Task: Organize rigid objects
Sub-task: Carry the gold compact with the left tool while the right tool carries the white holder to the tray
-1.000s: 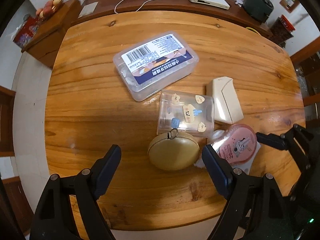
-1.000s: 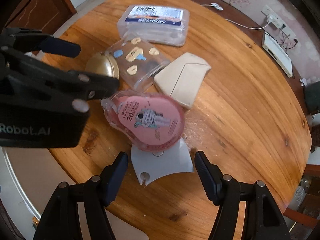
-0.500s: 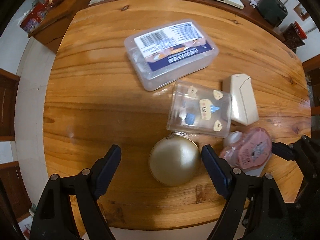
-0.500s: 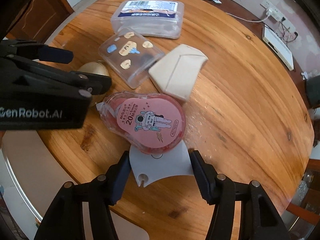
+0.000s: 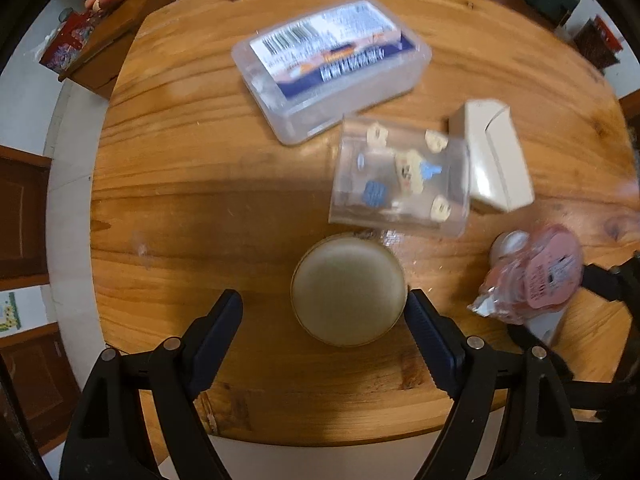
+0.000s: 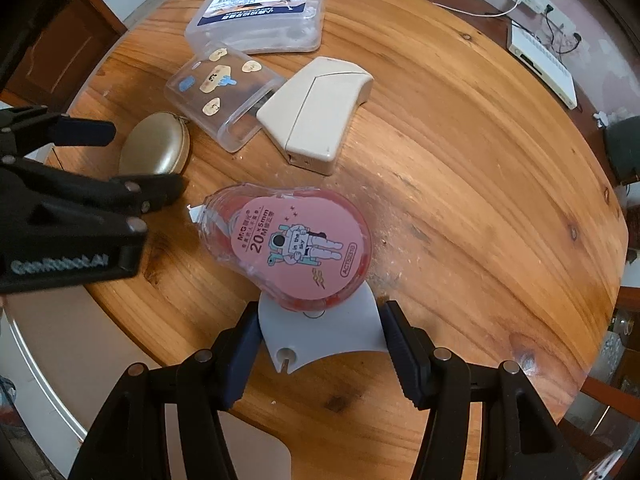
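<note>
Round wooden table, warm orange grain, knots toward right edge. Lying on it, right wrist view: clear lidded box with barcode label at upper centre; small clear case with stickers just below it; cream wedge-shaped box touching case's right side; gold round pouch at centre left; pink correction-tape pack on white card at lower centre.

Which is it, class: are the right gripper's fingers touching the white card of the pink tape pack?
Touching. In the right wrist view both fingers press against the card's side edges, with no gap visible.
</note>
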`<state>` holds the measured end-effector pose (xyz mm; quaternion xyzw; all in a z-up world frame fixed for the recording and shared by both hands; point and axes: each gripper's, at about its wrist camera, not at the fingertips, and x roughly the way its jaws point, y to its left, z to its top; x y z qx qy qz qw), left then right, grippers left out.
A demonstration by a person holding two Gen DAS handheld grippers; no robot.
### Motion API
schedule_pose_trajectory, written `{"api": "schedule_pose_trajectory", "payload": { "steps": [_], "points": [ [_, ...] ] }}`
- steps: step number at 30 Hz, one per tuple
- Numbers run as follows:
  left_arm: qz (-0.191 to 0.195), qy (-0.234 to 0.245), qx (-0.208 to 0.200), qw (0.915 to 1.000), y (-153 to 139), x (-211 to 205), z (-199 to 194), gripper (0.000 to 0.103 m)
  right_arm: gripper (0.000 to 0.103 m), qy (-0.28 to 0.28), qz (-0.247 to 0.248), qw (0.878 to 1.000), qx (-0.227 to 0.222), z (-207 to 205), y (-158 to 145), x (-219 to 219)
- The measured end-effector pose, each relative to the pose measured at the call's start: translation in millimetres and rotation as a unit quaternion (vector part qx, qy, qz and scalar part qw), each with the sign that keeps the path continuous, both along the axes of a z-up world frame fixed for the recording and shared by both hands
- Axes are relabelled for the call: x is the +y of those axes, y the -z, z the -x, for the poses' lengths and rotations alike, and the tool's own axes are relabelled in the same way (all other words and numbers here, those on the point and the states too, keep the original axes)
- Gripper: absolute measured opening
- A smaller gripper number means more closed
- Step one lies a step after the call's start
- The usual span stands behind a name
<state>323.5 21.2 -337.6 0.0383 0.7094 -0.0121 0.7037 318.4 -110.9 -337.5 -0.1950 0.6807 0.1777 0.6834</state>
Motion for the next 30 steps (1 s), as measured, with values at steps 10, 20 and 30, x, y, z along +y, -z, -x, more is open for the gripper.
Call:
{"api": "schedule_pose_trajectory", "payload": {
  "steps": [10, 20, 30],
  "points": [
    [0.006, 0.019, -0.013, 0.9997, -1.2, -11.8, 8.9, 0.058, 0.059, -0.013, 0.082, 0.995, -0.064, 14.4, -17.9, 10.6],
    [0.023, 0.010, -0.043, 0.9988, -27.1, 1.5, 37.7, 0.058, 0.059, 0.017, 0.088, 0.991, -0.104, 45.0, -51.0, 4.9],
    [0.054, 0.021, -0.118, 0.9912, -123.2, 25.1, 78.1, 0.058, 0.059, 0.101, -0.059, 0.983, -0.139, 68.6, -137.4, -21.4]
  ]
}}
